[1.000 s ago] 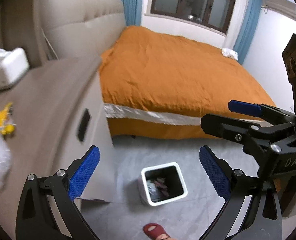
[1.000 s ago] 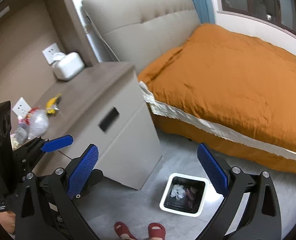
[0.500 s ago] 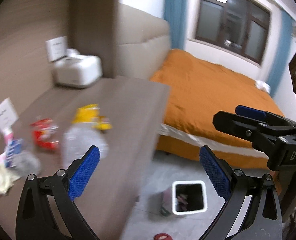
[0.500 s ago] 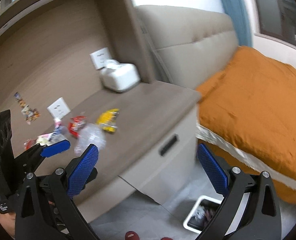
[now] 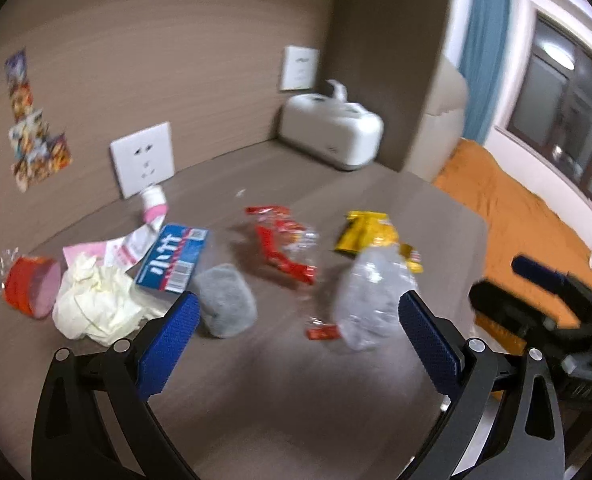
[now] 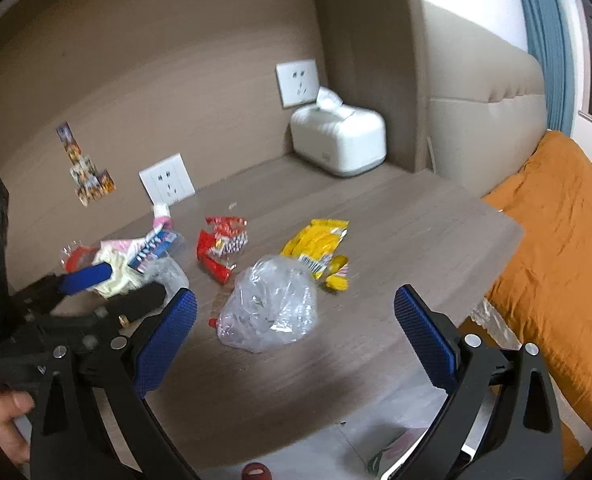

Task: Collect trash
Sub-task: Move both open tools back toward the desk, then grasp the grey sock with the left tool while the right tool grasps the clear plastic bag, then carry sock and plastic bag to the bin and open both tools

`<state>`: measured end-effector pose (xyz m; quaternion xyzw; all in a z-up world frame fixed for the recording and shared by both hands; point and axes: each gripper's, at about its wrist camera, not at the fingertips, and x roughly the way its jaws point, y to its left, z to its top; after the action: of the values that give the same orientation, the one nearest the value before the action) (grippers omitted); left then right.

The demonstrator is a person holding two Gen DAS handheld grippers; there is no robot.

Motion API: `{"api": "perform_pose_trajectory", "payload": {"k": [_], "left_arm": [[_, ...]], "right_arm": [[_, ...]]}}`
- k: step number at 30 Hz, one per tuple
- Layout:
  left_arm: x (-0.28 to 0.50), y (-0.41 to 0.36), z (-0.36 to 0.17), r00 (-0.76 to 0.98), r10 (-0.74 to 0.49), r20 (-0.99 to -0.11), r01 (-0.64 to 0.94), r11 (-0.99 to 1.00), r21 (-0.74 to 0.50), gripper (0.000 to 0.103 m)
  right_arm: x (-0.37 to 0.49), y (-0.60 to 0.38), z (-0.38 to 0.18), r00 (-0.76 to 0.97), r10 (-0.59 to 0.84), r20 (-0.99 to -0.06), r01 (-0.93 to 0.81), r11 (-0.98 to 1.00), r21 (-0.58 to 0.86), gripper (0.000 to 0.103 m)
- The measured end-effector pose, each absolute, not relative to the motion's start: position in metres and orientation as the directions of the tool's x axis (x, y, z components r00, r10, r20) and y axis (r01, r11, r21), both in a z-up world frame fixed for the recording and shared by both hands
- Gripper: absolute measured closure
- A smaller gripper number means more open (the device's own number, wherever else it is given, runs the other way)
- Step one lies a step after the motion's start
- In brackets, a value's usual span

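Trash sits scattered on the grey-brown wood-grain nightstand top (image 6: 396,216), none of it in your grip. Nearest you: crumpled clear plastic bag (image 6: 270,306), lying approx. mid-surface, w/ a small red scrap (image 5: 322,333) just beside its near-left edge. Behind it, touching or overlapping: yellow snack wrapper (image 6: 320,242). Left of that, apart: red-and-clear torn wrapper (image 6: 220,246). Further left is a tight cluster: grey rounded lump (image 5: 225,304), blue-and-white printed packet (image 5: 174,258), pale yellow crumpled glove or tissue (image 5: 96,302), pink-and-white paper slip (image 5: 130,246), red-banded clear wrapper (image 5: 28,284) at the far-left end. Frames are motion-blurred; fine print unreadable.

Left gripper (image 5: 296,344): blue pads spread wide, nothing between them, hovering above the surface near the grey lump and the clear bag. Right gripper (image 6: 296,332): also spread wide, empty, w/ the clear bag just ahead between the pad lines. Your hand (image 6: 4,420) shows at the lower left of the right view.

Edges: the front edge runs below the grippers; the right edge drops toward the orange bedspread (image 6: 556,260). The rear is closed by a brown wall panel w/ two white sockets (image 6: 167,185), a sticker strip (image 5: 32,128) and a white tissue box (image 6: 340,142) in the back corner. Bare surface lies in front of the bag and along the right side.
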<state>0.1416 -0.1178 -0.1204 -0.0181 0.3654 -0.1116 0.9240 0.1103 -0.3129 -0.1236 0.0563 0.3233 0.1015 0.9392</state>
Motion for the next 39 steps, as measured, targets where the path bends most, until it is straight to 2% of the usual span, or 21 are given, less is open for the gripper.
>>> {"api": "perform_pose_trajectory", "payload": {"k": [5,7,9,12,16,17,18,19,20,21,23,26,39], "left_arm": [[0.163,-0.101,-0.143,0.66,-0.217,-0.719,0.148,0.976,-0.159,0.006],[0.17,-0.097,-0.152,0.642,-0.226,-0.733,0.134,0.974,-0.182,0.01],[0.175,-0.096,-0.16,0.626,-0.221,-0.748,0.125,0.975,-0.184,0.018],[0.182,-0.097,-0.168,0.607,-0.217,-0.764,0.124,0.976,-0.179,0.024],[0.191,-0.098,-0.175,0.594,-0.222,-0.773,0.132,0.975,-0.178,0.035],[0.193,-0.097,-0.176,0.594,-0.223,-0.773,0.133,0.975,-0.179,0.042],[0.195,-0.097,-0.176,0.593,-0.221,-0.774,0.131,0.975,-0.178,0.054],[0.197,-0.096,-0.176,0.592,-0.217,-0.777,0.129,0.976,-0.175,0.06],[0.199,-0.095,-0.177,0.59,-0.215,-0.778,0.126,0.977,-0.174,0.073],[0.201,-0.092,-0.177,0.586,-0.222,-0.779,0.126,0.975,-0.183,0.076],[0.203,-0.091,-0.176,0.583,-0.231,-0.779,0.136,0.973,-0.186,0.079],[0.202,-0.089,-0.173,0.578,-0.243,-0.779,0.156,0.97,-0.187,0.081],[0.17,-0.101,-0.117,0.627,-0.304,-0.717,0.257,0.95,-0.178,0.081]], "right_arm": [[0.137,-0.305,-0.148,0.735,0.195,-0.649,-0.116,0.98,0.163,0.004],[0.146,-0.301,-0.157,0.718,0.191,-0.669,-0.116,0.981,0.156,0.004],[0.155,-0.296,-0.165,0.7,0.192,-0.688,-0.127,0.981,0.144,0.005],[0.164,-0.289,-0.171,0.685,0.196,-0.702,-0.146,0.98,0.131,0.013],[0.171,-0.282,-0.178,0.652,0.232,-0.722,-0.179,0.972,0.15,0.036],[0.172,-0.281,-0.179,0.645,0.243,-0.724,-0.188,0.969,0.158,0.045],[0.172,-0.279,-0.18,0.641,0.243,-0.728,-0.193,0.969,0.154,0.048],[0.172,-0.279,-0.18,0.642,0.245,-0.727,-0.196,0.969,0.154,0.053],[0.171,-0.279,-0.18,0.641,0.255,-0.724,-0.201,0.966,0.162,0.064],[0.171,-0.28,-0.179,0.638,0.262,-0.724,-0.202,0.964,0.17,0.066],[0.17,-0.282,-0.177,0.638,0.268,-0.722,-0.205,0.963,0.176,0.074],[0.166,-0.285,-0.17,0.644,0.271,-0.715,-0.205,0.962,0.18,0.079],[0.141,-0.305,-0.12,0.726,0.284,-0.626,-0.191,0.958,0.213,0.08]]}}
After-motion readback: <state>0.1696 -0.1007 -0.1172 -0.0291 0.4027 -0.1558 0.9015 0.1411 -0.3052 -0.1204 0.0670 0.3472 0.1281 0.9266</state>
